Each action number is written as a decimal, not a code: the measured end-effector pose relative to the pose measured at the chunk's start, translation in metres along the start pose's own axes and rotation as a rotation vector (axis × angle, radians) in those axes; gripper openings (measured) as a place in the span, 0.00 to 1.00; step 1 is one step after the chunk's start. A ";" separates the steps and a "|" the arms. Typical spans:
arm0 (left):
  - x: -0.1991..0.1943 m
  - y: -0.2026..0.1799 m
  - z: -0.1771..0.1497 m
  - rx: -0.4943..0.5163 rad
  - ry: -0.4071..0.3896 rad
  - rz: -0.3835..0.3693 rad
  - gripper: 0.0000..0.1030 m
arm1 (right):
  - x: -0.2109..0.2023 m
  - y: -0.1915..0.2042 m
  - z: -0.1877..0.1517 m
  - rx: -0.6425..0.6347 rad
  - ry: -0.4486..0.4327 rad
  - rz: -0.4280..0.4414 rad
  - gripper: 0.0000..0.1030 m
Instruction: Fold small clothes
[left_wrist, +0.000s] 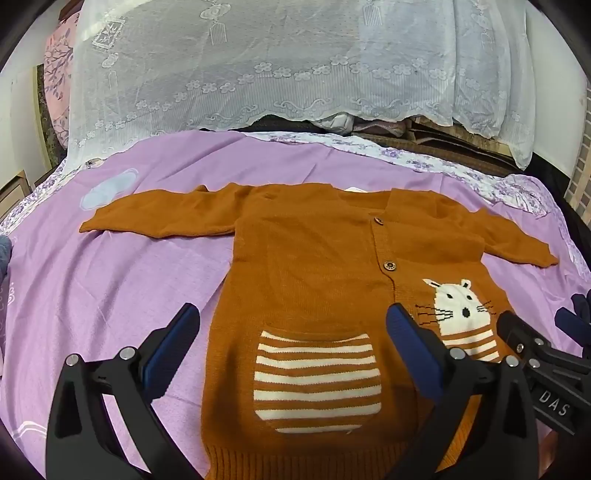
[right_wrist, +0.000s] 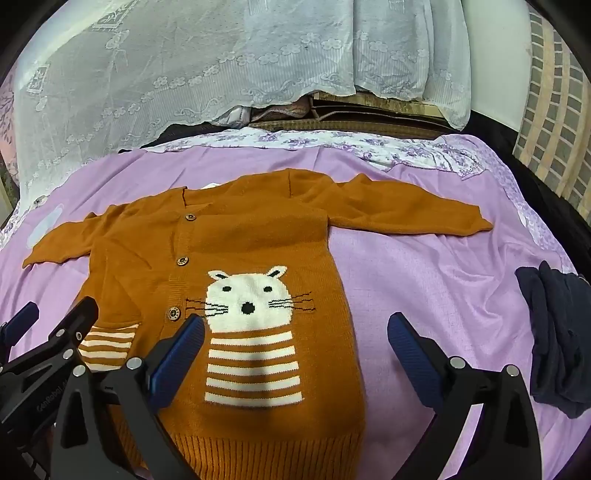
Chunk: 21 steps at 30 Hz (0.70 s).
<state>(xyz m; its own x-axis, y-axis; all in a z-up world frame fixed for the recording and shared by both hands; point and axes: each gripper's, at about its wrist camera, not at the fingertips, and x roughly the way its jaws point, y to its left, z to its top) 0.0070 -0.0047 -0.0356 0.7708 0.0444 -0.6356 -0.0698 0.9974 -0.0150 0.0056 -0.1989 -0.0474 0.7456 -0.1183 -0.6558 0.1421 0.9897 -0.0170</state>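
A small brown knitted cardigan (left_wrist: 314, 251) lies flat, front up, on the purple sheet, both sleeves spread out sideways. It has wooden buttons, a striped pocket (left_wrist: 317, 384) and a white cat picture (right_wrist: 251, 299). My left gripper (left_wrist: 293, 332) hovers open over the pocket side near the hem, nothing between its blue pads. Over the cat side near the hem my right gripper (right_wrist: 295, 336) hangs open and holds nothing. Each gripper shows at the edge of the other's view.
The purple sheet (left_wrist: 110, 295) covers a bed. A dark navy garment (right_wrist: 557, 339) lies at the right of the cardigan. White lace fabric (left_wrist: 277, 62) hangs behind the bed, over stacked items. A floral cloth (right_wrist: 332, 144) lies along the far edge.
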 end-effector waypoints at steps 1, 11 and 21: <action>0.000 0.000 0.000 0.000 0.000 0.000 0.96 | 0.000 -0.001 0.000 0.003 -0.002 -0.001 0.97; -0.001 0.003 0.000 -0.003 0.001 0.000 0.96 | -0.001 -0.001 0.000 0.002 -0.003 0.002 0.97; -0.001 0.002 0.000 -0.004 0.002 0.000 0.96 | -0.001 0.000 0.000 0.004 -0.003 0.002 0.97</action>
<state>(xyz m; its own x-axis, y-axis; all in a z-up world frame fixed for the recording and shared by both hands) 0.0062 -0.0022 -0.0347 0.7694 0.0447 -0.6372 -0.0726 0.9972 -0.0177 0.0049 -0.1983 -0.0471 0.7477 -0.1167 -0.6537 0.1431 0.9896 -0.0130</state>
